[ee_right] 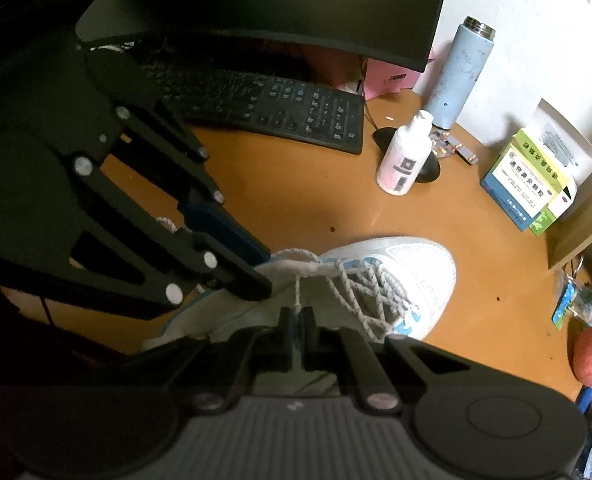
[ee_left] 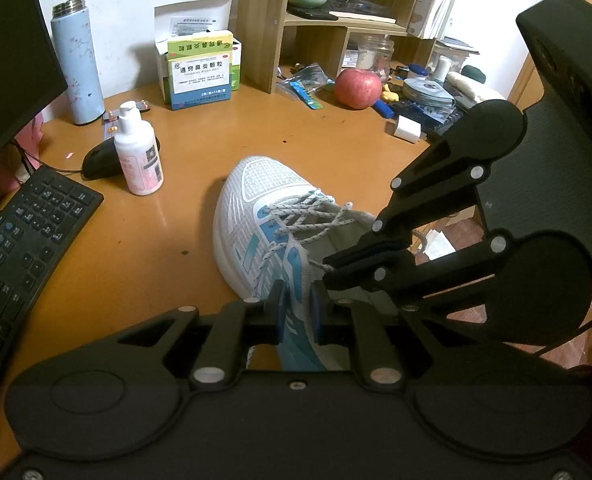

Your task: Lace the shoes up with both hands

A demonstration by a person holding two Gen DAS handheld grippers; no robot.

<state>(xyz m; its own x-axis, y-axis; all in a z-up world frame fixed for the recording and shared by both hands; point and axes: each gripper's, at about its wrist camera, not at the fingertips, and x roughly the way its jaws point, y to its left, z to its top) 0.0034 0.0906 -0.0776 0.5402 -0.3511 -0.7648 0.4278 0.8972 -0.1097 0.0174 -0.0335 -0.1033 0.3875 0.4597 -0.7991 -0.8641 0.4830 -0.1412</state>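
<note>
A white and light-blue sneaker (ee_left: 255, 200) lies on the orange desk (ee_left: 143, 248), toe pointing away, with white speckled laces (ee_left: 308, 216) criss-crossed over its tongue. My left gripper (ee_left: 298, 312) is shut on the shoe's collar wall, fabric pinched between its blue pads. In the right wrist view it reaches in from the left as the left gripper (ee_right: 261, 272) at the sneaker (ee_right: 408, 268) opening. My right gripper (ee_right: 296, 322) is shut on a lace end (ee_right: 297, 288) that runs taut up to the top eyelets. It enters the left wrist view as the right gripper (ee_left: 328, 270).
A black keyboard (ee_left: 23, 240), mouse (ee_left: 99, 158) and white lotion bottle (ee_left: 137, 152) stand left of the shoe. A blue flask (ee_left: 77, 64), medicine boxes (ee_left: 199, 72), a wooden shelf (ee_left: 263, 20) and an apple (ee_left: 358, 88) line the back. A monitor (ee_right: 255, 0) overhangs the keyboard.
</note>
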